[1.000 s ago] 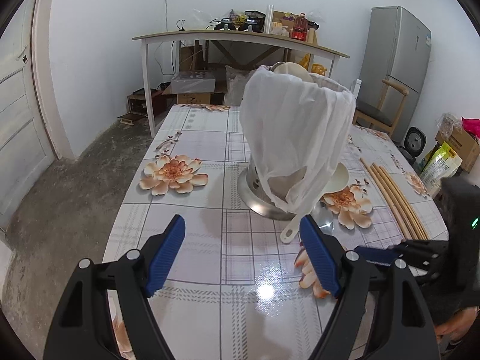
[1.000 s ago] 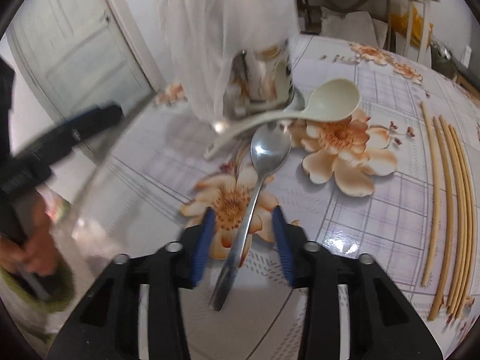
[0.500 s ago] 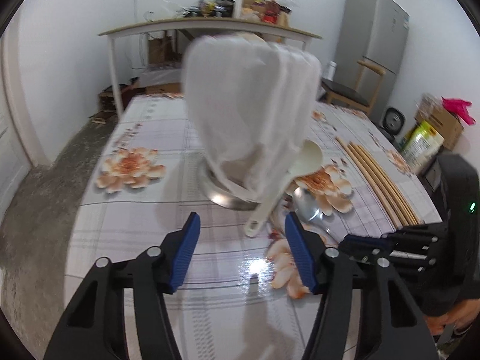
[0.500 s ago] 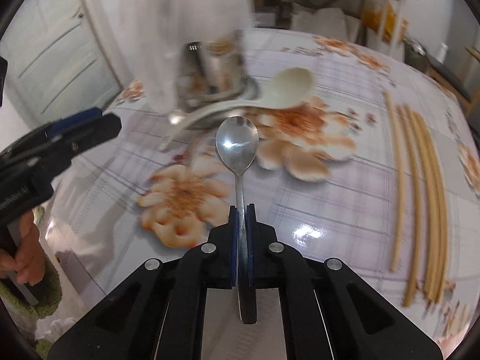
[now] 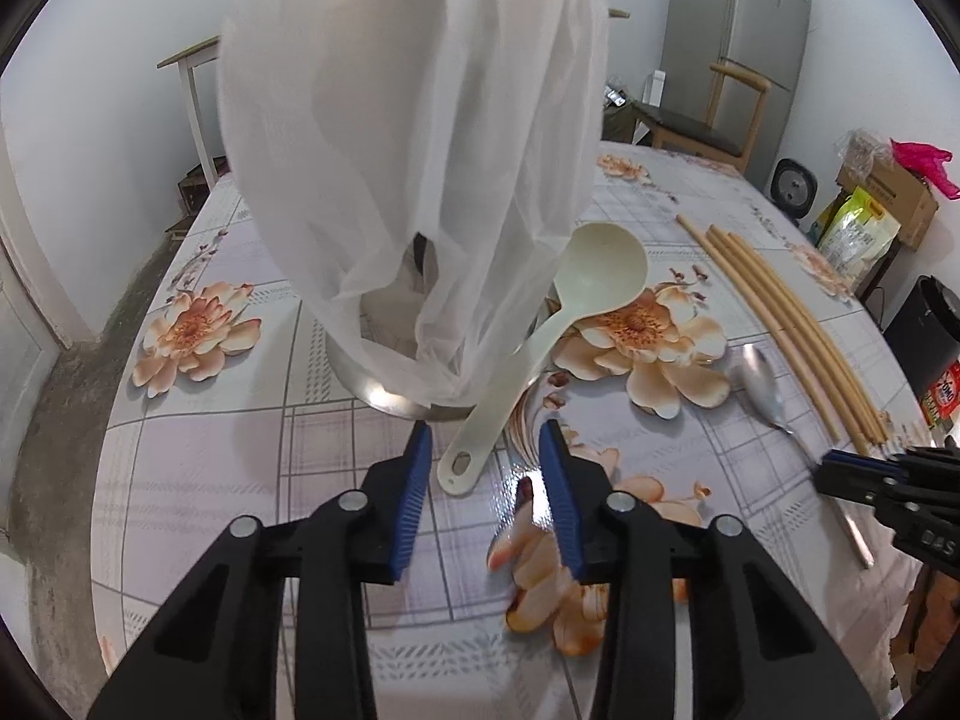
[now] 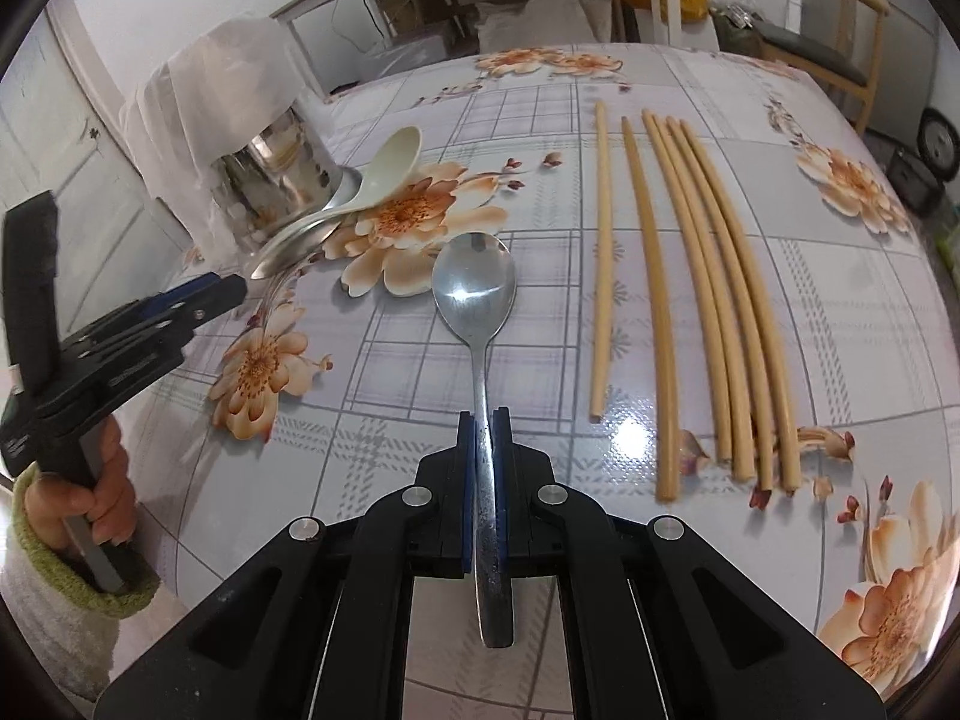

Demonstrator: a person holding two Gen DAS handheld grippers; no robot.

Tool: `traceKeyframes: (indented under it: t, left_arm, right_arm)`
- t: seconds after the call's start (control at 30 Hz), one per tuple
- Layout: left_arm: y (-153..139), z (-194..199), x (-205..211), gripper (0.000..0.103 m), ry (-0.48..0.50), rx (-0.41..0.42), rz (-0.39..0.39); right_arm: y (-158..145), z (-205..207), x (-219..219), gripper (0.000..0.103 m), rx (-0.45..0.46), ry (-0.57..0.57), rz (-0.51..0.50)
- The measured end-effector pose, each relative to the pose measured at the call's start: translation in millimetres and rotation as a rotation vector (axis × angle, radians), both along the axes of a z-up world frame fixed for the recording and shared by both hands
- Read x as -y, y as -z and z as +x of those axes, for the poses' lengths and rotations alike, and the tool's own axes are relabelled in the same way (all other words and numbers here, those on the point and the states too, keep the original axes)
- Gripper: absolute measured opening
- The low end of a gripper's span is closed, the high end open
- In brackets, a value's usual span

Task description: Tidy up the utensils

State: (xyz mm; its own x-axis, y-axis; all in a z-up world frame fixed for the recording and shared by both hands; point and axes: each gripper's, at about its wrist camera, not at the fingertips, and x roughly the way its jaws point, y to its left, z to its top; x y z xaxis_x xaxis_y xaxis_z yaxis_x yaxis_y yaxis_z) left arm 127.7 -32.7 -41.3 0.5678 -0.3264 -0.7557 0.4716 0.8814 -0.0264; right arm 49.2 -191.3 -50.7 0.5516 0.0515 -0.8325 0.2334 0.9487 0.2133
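A cream plastic ladle (image 5: pixel 600 267) leans on the base of a steel utensil holder (image 6: pixel 276 168) draped in white cloth (image 5: pixel 408 120). My left gripper (image 5: pixel 487 468) straddles the ladle's handle end (image 5: pixel 459 471). Its jaws are closing, with a gap still showing on both sides of the handle. My right gripper (image 6: pixel 483 420) is shut on the handle of a metal spoon (image 6: pixel 474 282), whose bowl points away from me over the flowered table (image 6: pixel 840 330). The left wrist view shows that spoon (image 5: pixel 762 390) at the right, held by the right gripper (image 5: pixel 840 471).
Several long bamboo sticks (image 6: pixel 690 276) lie side by side right of the spoon. A hand in a green-cuffed sleeve (image 6: pixel 84 498) holds the left gripper (image 6: pixel 228 291). Beyond the table stand a wooden chair (image 5: pixel 720 114), a fridge (image 5: pixel 744 30) and boxes (image 5: pixel 888 198).
My right gripper shut on the metal spoon and carried it right, away from the holder. My left gripper came forward and down to the ladle's handle while its jaws narrowed.
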Motion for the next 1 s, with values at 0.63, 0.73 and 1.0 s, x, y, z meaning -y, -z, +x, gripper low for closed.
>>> traceKeyframes:
  t: [0.63, 0.73, 1.0]
  left_arm:
    - [11, 2, 17, 0.004, -0.057, -0.026, 0.049]
    - [10, -4, 17, 0.003, -0.067, -0.036, 0.044]
    - [4, -37, 12, 0.003, -0.088, -0.088, 0.048]
  right_arm:
    - [2, -7, 8, 0.004, 0.045, 0.018, 0.098]
    - [2, -10, 10, 0.004, 0.047, 0.027, 0.11]
    - [2, -21, 14, 0.004, 0.042, 0.051, 0.14]
